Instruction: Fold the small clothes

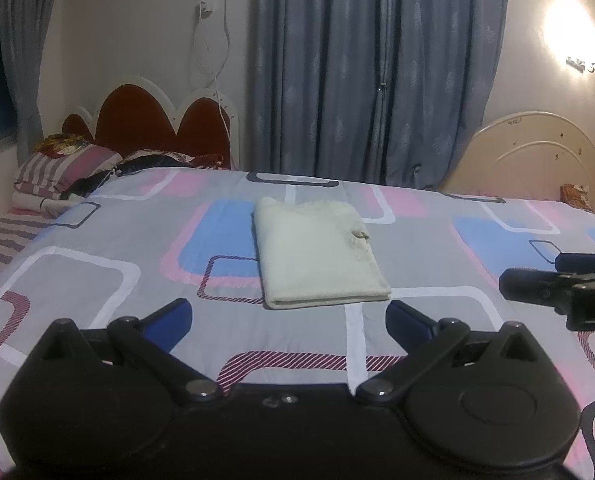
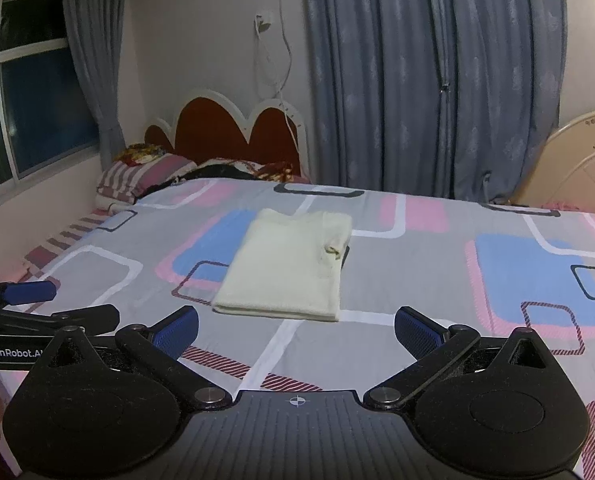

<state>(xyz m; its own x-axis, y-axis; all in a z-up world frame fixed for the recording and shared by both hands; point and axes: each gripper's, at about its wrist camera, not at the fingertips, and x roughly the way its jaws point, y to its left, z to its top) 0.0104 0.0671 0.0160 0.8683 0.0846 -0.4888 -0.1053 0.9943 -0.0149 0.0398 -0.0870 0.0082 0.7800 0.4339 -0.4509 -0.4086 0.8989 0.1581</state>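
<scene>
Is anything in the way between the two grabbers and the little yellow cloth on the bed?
No. Only bare bedspread lies between the folded cloth and the open left gripper and right gripper.

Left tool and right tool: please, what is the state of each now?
Left tool: open, holding nothing.
Right tool: open, holding nothing.

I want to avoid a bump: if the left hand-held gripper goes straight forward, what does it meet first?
Probably the folded cream cloth on the bedspread; the open left hand-held gripper points at its near edge, though height is unclear.
</scene>
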